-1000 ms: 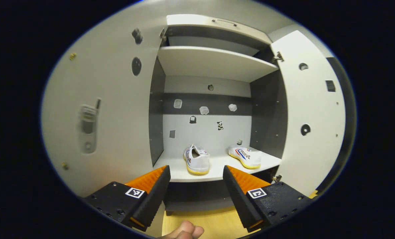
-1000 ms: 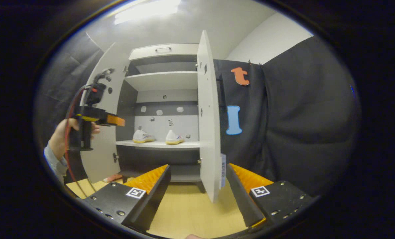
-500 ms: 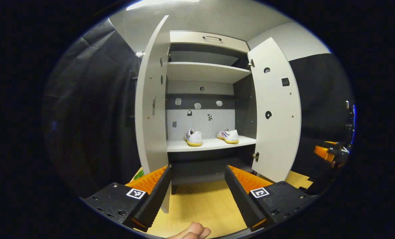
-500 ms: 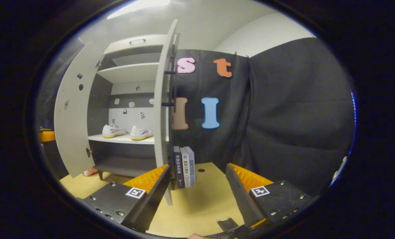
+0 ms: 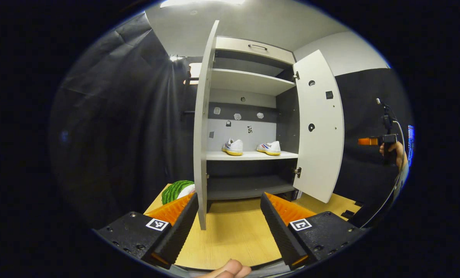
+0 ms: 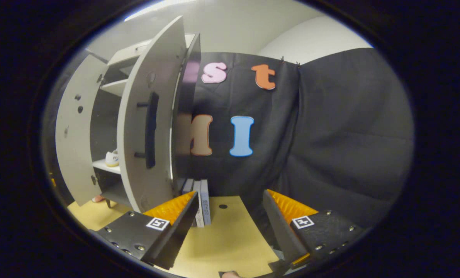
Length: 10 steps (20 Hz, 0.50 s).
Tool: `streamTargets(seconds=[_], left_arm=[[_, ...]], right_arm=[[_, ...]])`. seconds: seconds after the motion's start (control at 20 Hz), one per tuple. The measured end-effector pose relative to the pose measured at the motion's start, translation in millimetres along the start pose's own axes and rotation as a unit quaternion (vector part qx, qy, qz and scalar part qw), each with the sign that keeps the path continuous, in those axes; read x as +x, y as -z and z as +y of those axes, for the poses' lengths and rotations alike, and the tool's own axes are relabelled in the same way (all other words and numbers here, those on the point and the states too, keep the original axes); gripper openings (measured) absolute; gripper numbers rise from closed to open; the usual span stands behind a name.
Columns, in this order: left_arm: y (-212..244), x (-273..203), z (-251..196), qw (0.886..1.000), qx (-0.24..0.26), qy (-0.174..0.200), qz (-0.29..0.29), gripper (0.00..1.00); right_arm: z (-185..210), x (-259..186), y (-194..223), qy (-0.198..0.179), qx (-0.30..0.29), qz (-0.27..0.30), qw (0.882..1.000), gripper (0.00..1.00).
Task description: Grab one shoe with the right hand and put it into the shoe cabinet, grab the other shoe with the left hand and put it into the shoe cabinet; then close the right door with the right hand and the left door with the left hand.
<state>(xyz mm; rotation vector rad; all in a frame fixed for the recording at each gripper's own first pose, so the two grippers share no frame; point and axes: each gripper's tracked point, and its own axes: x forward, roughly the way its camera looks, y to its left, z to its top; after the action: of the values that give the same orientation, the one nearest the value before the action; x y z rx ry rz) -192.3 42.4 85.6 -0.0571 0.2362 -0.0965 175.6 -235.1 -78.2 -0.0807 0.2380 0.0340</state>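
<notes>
Pale wooden floor (image 5: 233, 231); possibly books (image 6: 201, 200) beside cabinet (image 5: 249, 81).

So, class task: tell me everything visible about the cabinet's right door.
The right door is a tall pale grey panel, seemingly laminated board, hinged to the shoe cabinet and standing open. Its inner face shows round holes and a small dark square. Its outer face carries a long black vertical bar handle. Neither gripper touches it.
</notes>
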Motion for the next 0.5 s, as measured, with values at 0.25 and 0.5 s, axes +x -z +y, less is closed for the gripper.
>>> streamTargets(seconds=[0.25,0.5], left_arm=[[-18.7,-12.8,21.8,0.999,0.033,-0.023,-0.024,0.97],[-15.4,-16.9,31.0,0.999,0.028,-0.027,-0.024,0.97]], right_arm=[[11.2,36.3,-65.6,-0.013,-0.001,-0.041,0.999,1.0],[49.2,49.2,-87.6,-0.028,-0.024,-0.029,0.999,0.99]])
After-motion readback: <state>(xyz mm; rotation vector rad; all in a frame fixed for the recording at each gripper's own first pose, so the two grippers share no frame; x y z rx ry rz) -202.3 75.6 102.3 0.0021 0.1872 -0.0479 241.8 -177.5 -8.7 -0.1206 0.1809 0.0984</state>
